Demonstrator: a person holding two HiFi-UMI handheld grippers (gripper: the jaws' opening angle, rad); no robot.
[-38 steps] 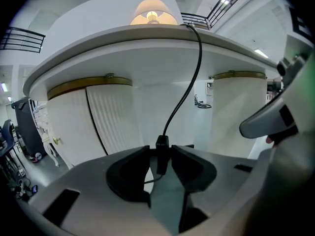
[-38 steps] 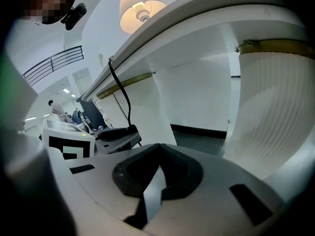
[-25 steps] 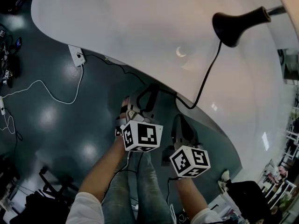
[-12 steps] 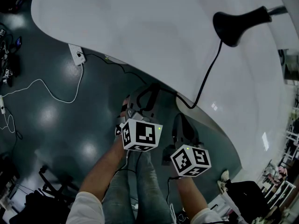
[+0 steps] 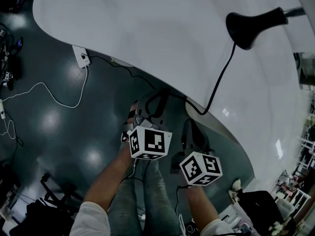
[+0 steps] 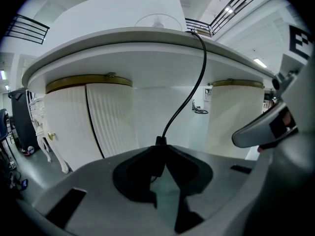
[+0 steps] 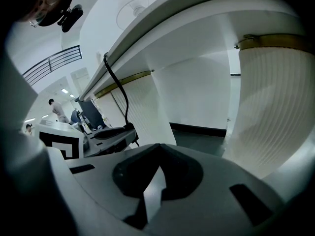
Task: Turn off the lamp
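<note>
lamp (image 5: pixel 253 26): stood at the far right of the white table (image 5: pixel 147 28); cord (image 5: pixel 219 80) hung over the edge.
left gripper (image 6: pixel 159 150): jaws pinched the cord's black in-line piece (image 6: pixel 158 141), probably the switch.
right gripper (image 7: pixel 157 149): jaws together, empty.
risk: a tug on the cord could have dragged the lamp over.

A broad white worktop (image 5: pixel 147 28) with a curved edge fills the top of the head view. Below it the dark teal floor (image 5: pixel 54 132) shines with pale spots of light. A white power strip (image 5: pixel 80 58) lies at upper left by the worktop's edge, and a white cable (image 5: pixel 54 100) trails from it toward the left edge. Underneath, fluted white pedestals (image 6: pixel 88 117) banded in gold carry the top. Black railings (image 6: pixel 24 28) run high at upper left.
</note>
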